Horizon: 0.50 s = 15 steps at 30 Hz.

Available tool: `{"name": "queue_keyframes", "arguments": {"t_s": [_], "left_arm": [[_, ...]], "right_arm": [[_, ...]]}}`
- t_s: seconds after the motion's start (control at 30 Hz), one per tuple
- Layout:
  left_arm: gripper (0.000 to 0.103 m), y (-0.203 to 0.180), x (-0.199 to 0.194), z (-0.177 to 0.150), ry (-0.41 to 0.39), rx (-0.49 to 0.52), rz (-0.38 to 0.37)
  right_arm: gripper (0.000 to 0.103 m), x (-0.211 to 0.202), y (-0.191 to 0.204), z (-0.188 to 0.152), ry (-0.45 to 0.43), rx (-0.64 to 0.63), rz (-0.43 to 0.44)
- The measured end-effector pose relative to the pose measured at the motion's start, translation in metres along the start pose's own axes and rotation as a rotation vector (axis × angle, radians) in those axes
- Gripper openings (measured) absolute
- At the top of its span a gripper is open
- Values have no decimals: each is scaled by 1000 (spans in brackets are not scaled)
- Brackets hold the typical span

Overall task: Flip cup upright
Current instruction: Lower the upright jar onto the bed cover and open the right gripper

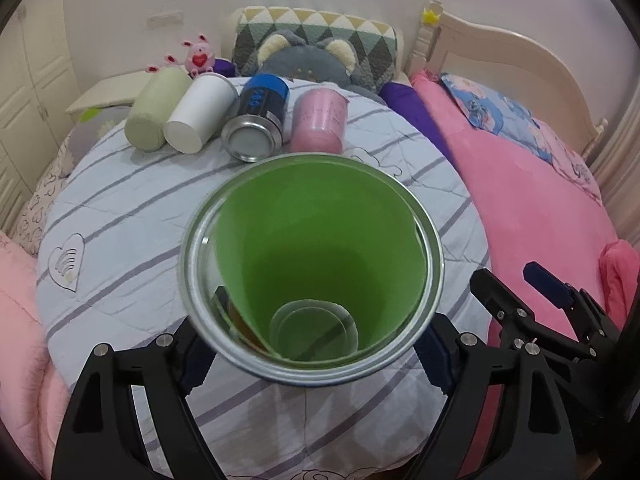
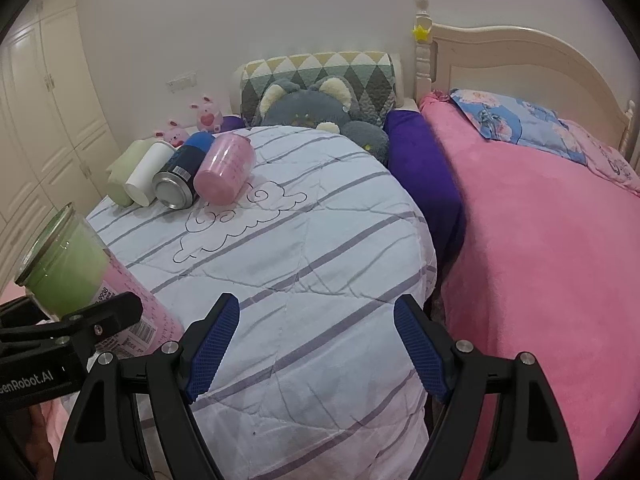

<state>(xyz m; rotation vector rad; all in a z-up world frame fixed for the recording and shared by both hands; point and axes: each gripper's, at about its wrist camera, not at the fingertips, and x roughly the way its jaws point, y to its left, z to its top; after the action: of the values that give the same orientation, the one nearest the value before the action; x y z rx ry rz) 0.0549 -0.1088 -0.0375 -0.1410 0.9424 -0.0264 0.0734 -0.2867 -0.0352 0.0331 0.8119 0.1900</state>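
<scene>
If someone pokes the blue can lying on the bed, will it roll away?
Probably not far. The blue can lies on its side, so its round body could roll, but the white cup and pink cup sit close on either side. The soft striped quilt would likely slow it too. It looks like metal, so stiff.

A bedroom with a plain off-white wall (image 2: 280, 12) bearing a small white switch plate (image 2: 181, 80). Cream panelled wardrobe doors (image 2: 44, 128) line the left side. A cream wooden bed headboard with a turned post (image 2: 480, 60) stands at right, above a bright pink fleece blanket (image 2: 540, 260) and a blue floral pillow (image 2: 516, 124). In the centre lies a pale quilt with grey stripes (image 2: 320, 280), beside a purple sheet (image 2: 424, 168). A triangle-patterned cushion (image 2: 320, 68) leans against the wall. Lighting is soft and even.
</scene>
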Motion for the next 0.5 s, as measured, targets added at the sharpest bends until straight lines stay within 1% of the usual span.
{"name": "queue_keyframes", "arguments": {"t_s": [0.23,0.43,0.5], "left_arm": [[86,1,-13,1,-29,-1,11],[88,4,-38,-1,-88,14,10],[89,6,-48,-3,-107,22,0]], "right_arm": [[81,-8,1,-2,-16,4,-3],[81,-28,7,-3,-55,5,-11],[81,-37,9,-5,-76,8,-21]]}}
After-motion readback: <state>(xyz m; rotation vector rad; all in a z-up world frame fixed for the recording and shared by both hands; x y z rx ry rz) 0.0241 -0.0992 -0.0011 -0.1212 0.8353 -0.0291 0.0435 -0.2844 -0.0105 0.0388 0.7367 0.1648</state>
